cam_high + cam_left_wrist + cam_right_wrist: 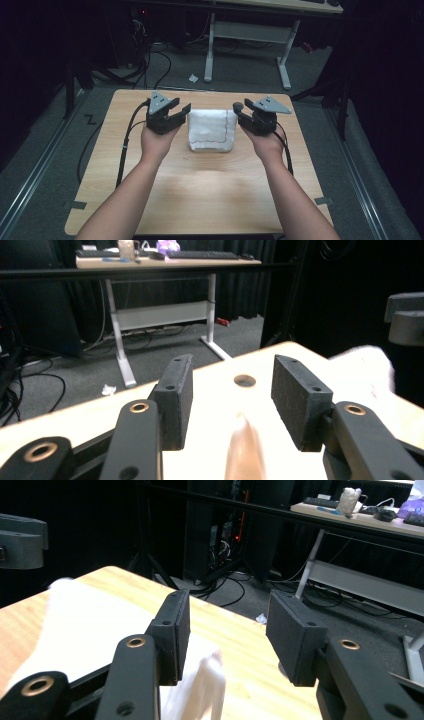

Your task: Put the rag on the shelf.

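- High view: I see the folded white cloth [212, 130] at frame centre, on the wooden table [200, 190], upper half of the board. Left gripper [176, 110] sits just left of it, right gripper [238, 110] just right, one on each flank. Both sets of jaws spread, nothing held. The cloth has a red stitched line down its right side.
- Left gripper view: jaws released, wide gap, bare tabletop and a round hole [244, 381] between them. Cloth [367, 365] is at the right edge of frame, outside the jaw gap, beyond the right pad. Blurred streak low centre, can't tell what it is.
- Right gripper view: jaws parted, empty. Cloth [90, 625] fills lower left, passing under and behind the left pad; a raised fold shows in the gap at bottom centre.
- Risks, my read: the left jaws aren't lined up on the cloth, so closing now grabs air. On the right, a pinch may catch just the top layer and peel the fold open. Uneven pull from the two sides would skew or drag the cloth across the smooth board.
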### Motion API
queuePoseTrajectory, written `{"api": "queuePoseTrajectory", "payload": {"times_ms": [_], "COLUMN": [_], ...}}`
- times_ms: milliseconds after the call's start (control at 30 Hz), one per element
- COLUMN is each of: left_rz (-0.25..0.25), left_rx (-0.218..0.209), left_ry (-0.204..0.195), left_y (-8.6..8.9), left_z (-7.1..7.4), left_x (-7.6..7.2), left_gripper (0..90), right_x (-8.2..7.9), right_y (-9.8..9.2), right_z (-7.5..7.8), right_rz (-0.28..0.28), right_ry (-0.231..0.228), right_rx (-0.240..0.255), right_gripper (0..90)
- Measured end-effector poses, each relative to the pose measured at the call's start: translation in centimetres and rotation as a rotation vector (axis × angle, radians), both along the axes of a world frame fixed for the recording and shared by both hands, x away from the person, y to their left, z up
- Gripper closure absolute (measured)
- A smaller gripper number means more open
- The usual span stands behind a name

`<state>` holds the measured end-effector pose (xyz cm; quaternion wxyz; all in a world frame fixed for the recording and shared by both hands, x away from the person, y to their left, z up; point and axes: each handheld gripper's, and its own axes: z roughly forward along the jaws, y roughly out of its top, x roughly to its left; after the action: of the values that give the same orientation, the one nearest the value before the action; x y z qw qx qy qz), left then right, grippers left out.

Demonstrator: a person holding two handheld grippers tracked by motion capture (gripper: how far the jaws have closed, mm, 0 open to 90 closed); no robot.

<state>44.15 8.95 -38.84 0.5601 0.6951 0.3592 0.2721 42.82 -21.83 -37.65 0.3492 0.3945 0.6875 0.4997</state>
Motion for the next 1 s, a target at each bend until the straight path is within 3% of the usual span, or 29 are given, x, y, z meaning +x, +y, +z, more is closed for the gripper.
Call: {"api": "queuePoseTrajectory", "payload": {"times_ms": [133,267,400,467,533,600,633,700,733,767,833,900,933,967,1000], "left_rz": [-0.015,-0.019,-0.023,-0.027,-0.031,-0.038,-0.035,-0.025,-0.015,-0.01,-0.048,-0.044,-0.046,-0.054,-0.058], "left_rx": [0.021,0.023,0.037,0.052,0.058,0.087,0.123,0.158,0.15,0.147,0.162,0.206,0.202,0.183,0.167], "left_ry": [0.001,0.027,0.084,0.119,0.174,0.222,0.228,0.199,0.202,0.229,0.221,0.212,0.233,0.286,0.317], "left_y": [1.3,2.9,4.3,5.0,5.3,5.3,5.3,5.4,5.6,5.5,5.1,4.7,4.7,4.8,4.9], "left_z": [-1.8,-4.1,-6.8,-8.2,-9.9,-11.3,-12.1,-13.2,-13.5,-13.3,-12.8,-13.0,-13.2,-13.5,-13.7], "left_x": [-2.2,-4.3,-6.1,-6.8,-7.5,-8.1,-8.7,-10.1,-10.8,-11.2,-11.6,-11.7,-11.5,-11.1,-10.7], "left_gripper": [51.2,51.0,51.5,51.2,50.9,50.5,50.4,50.0,51.4,55.0,51.7,49.8,49.8,49.6,49.1], "right_x": [-2.1,-4.0,-5.6,-6.2,-6.6,-6.9,-7.0,-7.7,-8.2,-8.7,-9.9,-9.8,-9.7,-9.6,-9.2], "right_y": [-0.3,-0.6,-0.6,-0.5,-0.3,0.0,0.1,0.2,0.1,-0.1,-0.9,-1.7,-2.2,-2.8,-3.6], "right_z": [-1.3,-2.9,-5.1,-6.4,-7.7,-9.1,-9.6,-11.0,-11.6,-12.4,-14.3,-15.1,-15.2,-15.1,-15.0], "right_rz": [0.013,0.034,0.038,0.012,0.003,0.012,0.017,0.016,0.009,-0.01,-0.027,0.013,-0.005,-0.021,-0.043], "right_ry": [-0.008,0.014,0.052,0.075,0.121,0.162,0.172,0.201,0.215,0.221,0.221,0.291,0.276,0.278,0.303], "right_rx": [-0.032,-0.05,-0.084,-0.1,-0.116,-0.132,-0.14,-0.133,-0.118,-0.119,-0.104,-0.156,-0.161,-0.14,-0.074], "right_gripper": [50.1,48.9,50.4,54.0,54.6,52.2,51.1,48.8,48.0,47.4,49.7,46.0,46.6,46.4,46.1]}}
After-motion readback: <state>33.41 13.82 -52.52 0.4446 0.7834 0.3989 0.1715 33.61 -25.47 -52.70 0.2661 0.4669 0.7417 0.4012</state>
